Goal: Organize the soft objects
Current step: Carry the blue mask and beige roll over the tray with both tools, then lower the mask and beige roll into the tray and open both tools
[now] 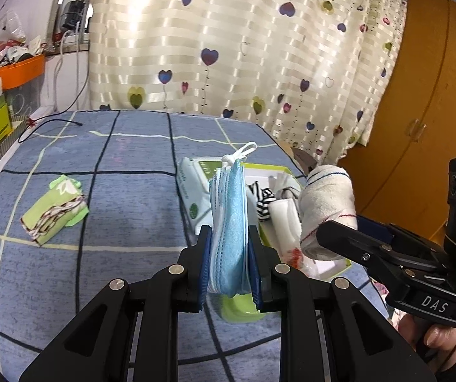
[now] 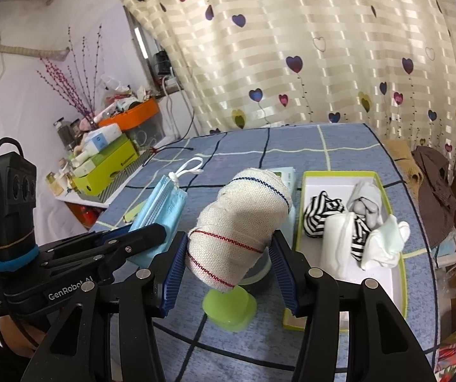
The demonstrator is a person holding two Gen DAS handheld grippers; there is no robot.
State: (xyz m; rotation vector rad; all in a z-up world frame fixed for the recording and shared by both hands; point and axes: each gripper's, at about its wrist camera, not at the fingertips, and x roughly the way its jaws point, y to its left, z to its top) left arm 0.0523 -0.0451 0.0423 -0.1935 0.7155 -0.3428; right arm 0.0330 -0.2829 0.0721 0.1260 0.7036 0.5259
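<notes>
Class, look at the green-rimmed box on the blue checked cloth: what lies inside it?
Inside the green-rimmed box lie a black-and-white striped cloth and white cloths. Anything beneath them is covered.

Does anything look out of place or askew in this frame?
One item stands apart: a folded green patterned cloth lies alone and skewed on the blue bedspread, far from the green-rimmed box holding the other soft items. Nothing looks spilled or damaged.

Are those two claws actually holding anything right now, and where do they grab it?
Left gripper pinches a stack of blue face masks near its lower end. Right gripper clamps a rolled white towel around its lower half.
</notes>
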